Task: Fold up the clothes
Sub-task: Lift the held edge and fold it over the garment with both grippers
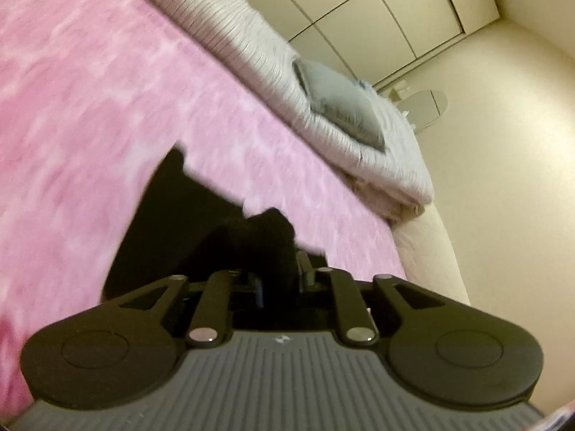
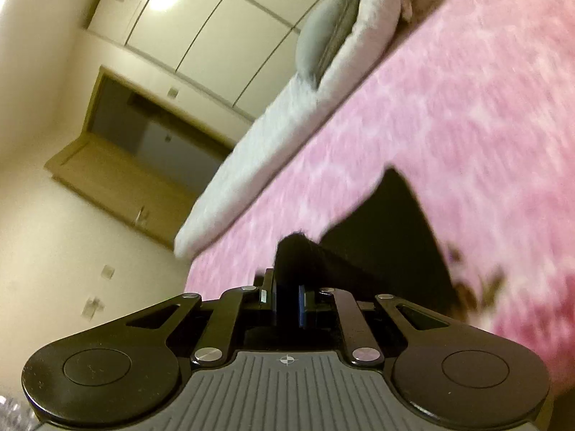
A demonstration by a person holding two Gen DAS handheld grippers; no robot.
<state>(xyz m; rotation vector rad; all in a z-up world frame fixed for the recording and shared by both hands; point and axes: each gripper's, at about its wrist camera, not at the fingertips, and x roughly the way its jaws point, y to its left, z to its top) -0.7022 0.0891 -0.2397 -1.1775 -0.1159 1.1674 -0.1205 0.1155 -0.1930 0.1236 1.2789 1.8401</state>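
A black garment [image 1: 187,222] hangs over the pink fuzzy bedspread [image 1: 90,89]. My left gripper [image 1: 280,269] is shut on a bunched fold of it, and the cloth stretches away to the left. In the right wrist view the same black garment [image 2: 388,237] spreads to the right above the pink bedspread [image 2: 467,107]. My right gripper [image 2: 287,294] is shut on another edge of it, with black cloth bulging out above the fingers. Both views are tilted and blurred.
A folded white blanket [image 1: 323,82] with a grey pillow [image 1: 345,104] on it lies along the far side of the bed. White wardrobe doors [image 2: 215,28] and a wooden doorway [image 2: 143,151] stand beyond. A brown patterned patch [image 2: 478,291] shows on the bedspread at right.
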